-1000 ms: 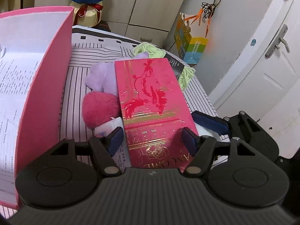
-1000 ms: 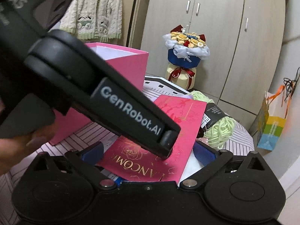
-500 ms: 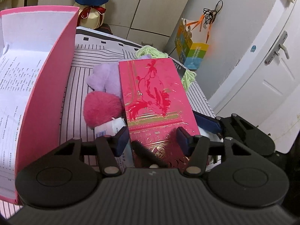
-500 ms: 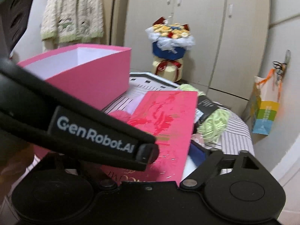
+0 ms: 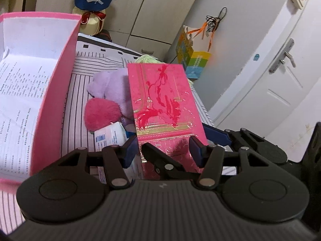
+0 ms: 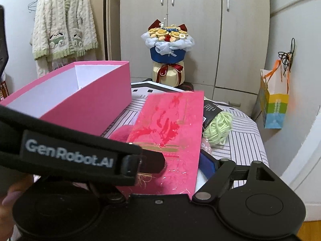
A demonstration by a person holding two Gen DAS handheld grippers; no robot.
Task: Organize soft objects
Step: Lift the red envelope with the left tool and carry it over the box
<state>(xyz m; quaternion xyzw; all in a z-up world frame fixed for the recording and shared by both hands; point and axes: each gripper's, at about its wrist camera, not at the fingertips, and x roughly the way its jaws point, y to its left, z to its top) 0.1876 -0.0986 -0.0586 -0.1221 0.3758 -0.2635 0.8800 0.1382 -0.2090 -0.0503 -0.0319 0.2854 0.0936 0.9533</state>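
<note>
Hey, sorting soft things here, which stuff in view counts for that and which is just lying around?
For the job: purple plush, pink pompom, green yarn, pink box.

Just lying about: red envelope held across both tools, flower bouquet, hanging cardigan, colourful gift bag, small white tube.

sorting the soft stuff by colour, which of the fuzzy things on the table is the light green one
The green yarn ball, at the far right of the striped table with a black label band. The hot pink pompom and lilac plush lie left of the red envelope.
</note>
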